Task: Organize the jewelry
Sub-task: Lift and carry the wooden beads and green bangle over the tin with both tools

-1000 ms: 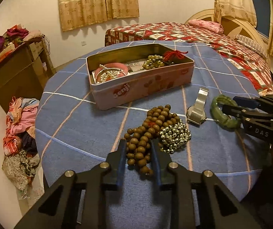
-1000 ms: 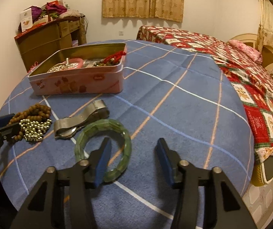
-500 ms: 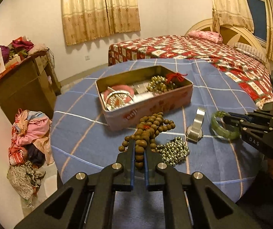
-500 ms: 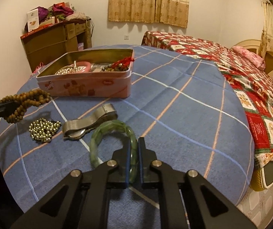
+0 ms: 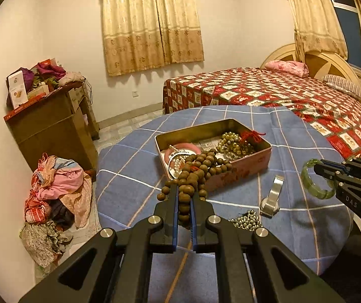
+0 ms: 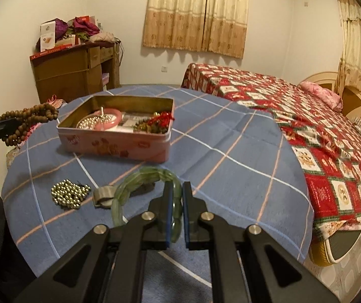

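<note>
My left gripper is shut on a string of brown wooden beads, which hangs lifted above the blue checked tablecloth, in front of the pink tin box. The beads also show at the left of the right wrist view. My right gripper is shut on a green jade bangle, raised off the cloth; the bangle shows at the right of the left wrist view. The tin holds a pink bangle, pearls, gold beads and a red cord.
A silver watch and a heap of small silver beads lie on the round table. A bed stands close behind the table. A wooden cabinet and a pile of clothes are at the left.
Both grippers closed, the left on the wooden beads and the right on the green bangle, and both rose, lifting their pieces off the cloth. The silver beads stayed on the table.
</note>
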